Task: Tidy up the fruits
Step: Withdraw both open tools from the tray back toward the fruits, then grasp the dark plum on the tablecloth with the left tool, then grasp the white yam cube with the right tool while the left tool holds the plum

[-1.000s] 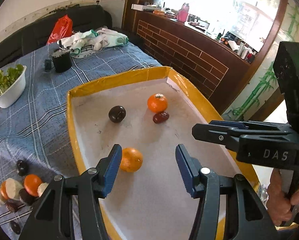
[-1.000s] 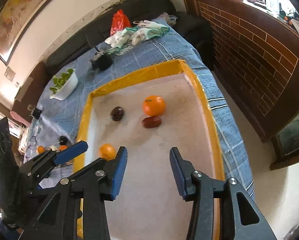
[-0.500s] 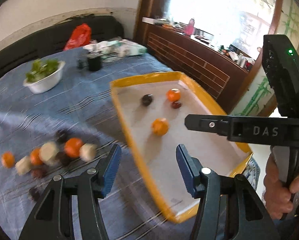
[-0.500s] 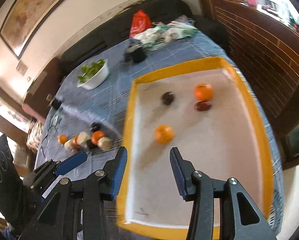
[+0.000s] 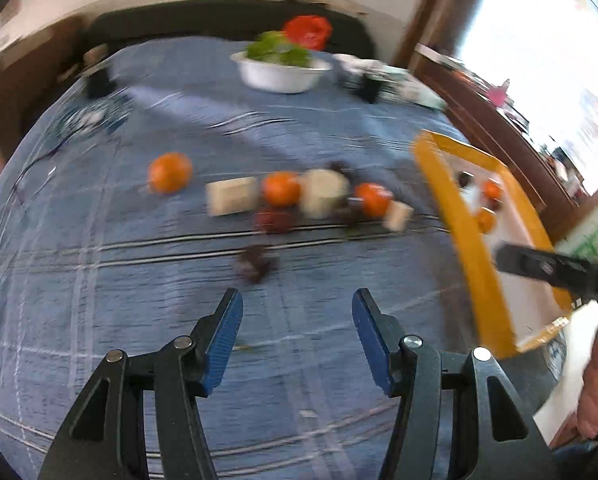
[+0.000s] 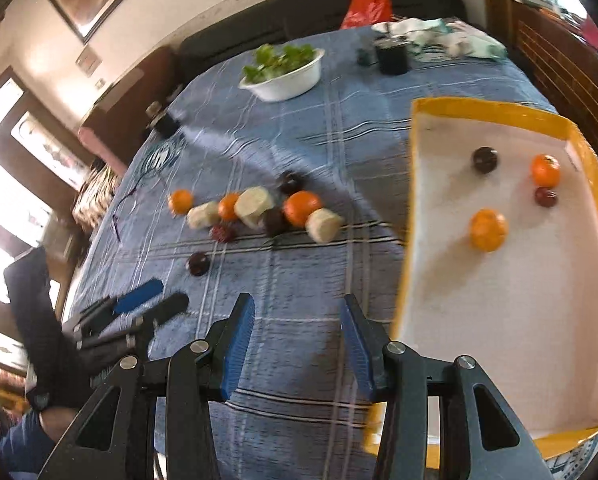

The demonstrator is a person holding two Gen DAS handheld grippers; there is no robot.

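Both my grippers have swung off the tray toward the loose pile. At bottom centre my left gripper (image 5: pixel 297 316) hangs spread and empty over the blue cloth (image 5: pixel 99 320); my right gripper (image 6: pixel 297 322) likewise. Mid-frame, the fruit cluster (image 6: pixel 259 210) waits, blurred, perhaps oranges and plums. At right, the yellow tray (image 6: pixel 413 200) holds four fruits, so another pickup comes next.

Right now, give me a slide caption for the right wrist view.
Open right claw above blue cloth; yellow tray holds four fruits, more wait in a row.
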